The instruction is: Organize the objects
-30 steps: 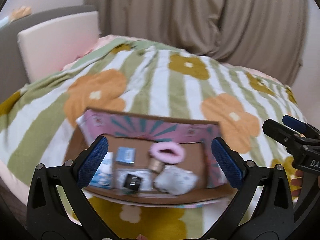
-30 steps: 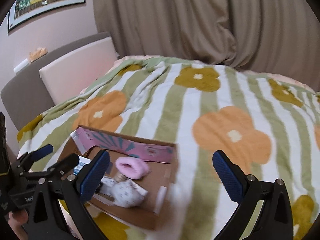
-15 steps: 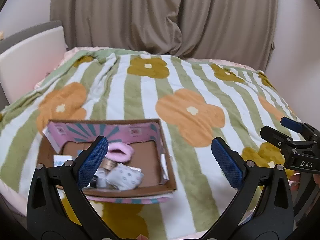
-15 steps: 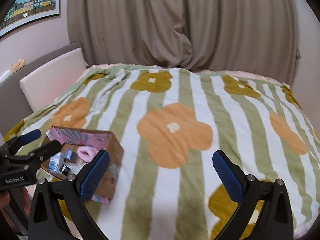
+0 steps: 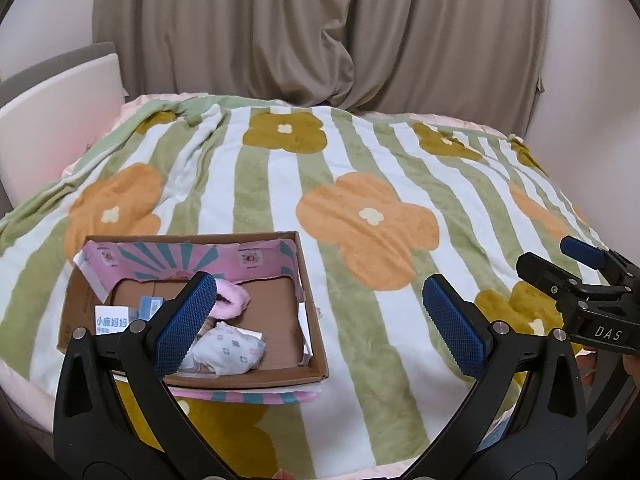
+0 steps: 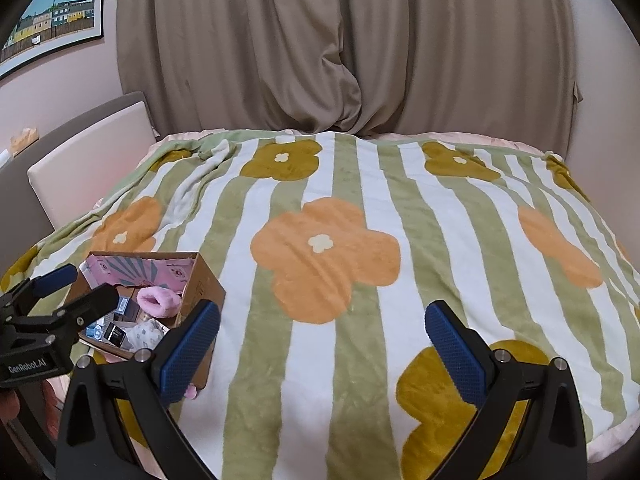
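An open cardboard box (image 5: 308, 304) with a pink patterned back flap sits on the flowered blanket at the bed's near left. It holds a pink fluffy item (image 5: 232, 300), a white patterned cloth bundle (image 5: 228, 350), a white labelled pack (image 5: 111, 320) and small boxes. My left gripper (image 5: 320, 324) is open and empty, hovering just right of the box. My right gripper (image 6: 320, 340) is open and empty over the blanket, right of the box (image 6: 200, 284). Each gripper shows at the edge of the other's view.
The green-and-white striped blanket (image 6: 360, 240) with orange and mustard flowers covers the bed. A cream padded headboard (image 5: 52, 128) stands at left, beige curtains (image 6: 340, 40) hang behind, and a framed picture (image 6: 52, 12) is on the left wall.
Both grippers have pulled back and swung right, so the box now sits left in both views and more of the bed shows. Both stay open and empty.
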A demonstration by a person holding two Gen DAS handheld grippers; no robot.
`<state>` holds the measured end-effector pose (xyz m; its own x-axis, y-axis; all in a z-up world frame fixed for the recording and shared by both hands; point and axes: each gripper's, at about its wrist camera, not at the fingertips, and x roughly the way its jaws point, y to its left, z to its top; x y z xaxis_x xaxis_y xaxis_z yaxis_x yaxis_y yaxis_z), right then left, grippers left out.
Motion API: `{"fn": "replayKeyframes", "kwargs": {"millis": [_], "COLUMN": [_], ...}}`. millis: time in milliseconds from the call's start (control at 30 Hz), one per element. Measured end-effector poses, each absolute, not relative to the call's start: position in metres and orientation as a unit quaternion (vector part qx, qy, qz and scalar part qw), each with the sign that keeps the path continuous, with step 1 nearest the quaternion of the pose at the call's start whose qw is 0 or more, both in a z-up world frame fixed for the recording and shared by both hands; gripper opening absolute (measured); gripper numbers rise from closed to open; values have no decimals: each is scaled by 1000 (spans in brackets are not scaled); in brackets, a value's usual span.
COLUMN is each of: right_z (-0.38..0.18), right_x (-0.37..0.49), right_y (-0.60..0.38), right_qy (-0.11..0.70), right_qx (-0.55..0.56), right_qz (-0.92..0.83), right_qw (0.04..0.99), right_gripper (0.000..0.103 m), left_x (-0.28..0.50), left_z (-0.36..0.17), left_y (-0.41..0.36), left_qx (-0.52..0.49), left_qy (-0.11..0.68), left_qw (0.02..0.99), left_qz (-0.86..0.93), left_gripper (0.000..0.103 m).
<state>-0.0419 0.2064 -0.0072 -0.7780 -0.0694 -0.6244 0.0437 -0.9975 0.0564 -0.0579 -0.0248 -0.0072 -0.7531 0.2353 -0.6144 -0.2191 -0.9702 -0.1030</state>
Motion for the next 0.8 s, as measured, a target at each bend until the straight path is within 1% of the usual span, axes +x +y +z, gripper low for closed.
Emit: {"fn": "replayKeyframes", "kwargs": {"millis": [800], "right_z": [-4], "right_x": [-36], "right_y": [210], "right_qy": [-12], "right_qx": [322], "right_qz": [-946], "right_qw": [15], "right_gripper": [102], "left_x": [-54], "left_z": [-5], "left_y": [-23], "left_qx": [-325], "left_qy": [-3], "left_qw": [114], "left_qz": [939], "left_gripper": [103]}}
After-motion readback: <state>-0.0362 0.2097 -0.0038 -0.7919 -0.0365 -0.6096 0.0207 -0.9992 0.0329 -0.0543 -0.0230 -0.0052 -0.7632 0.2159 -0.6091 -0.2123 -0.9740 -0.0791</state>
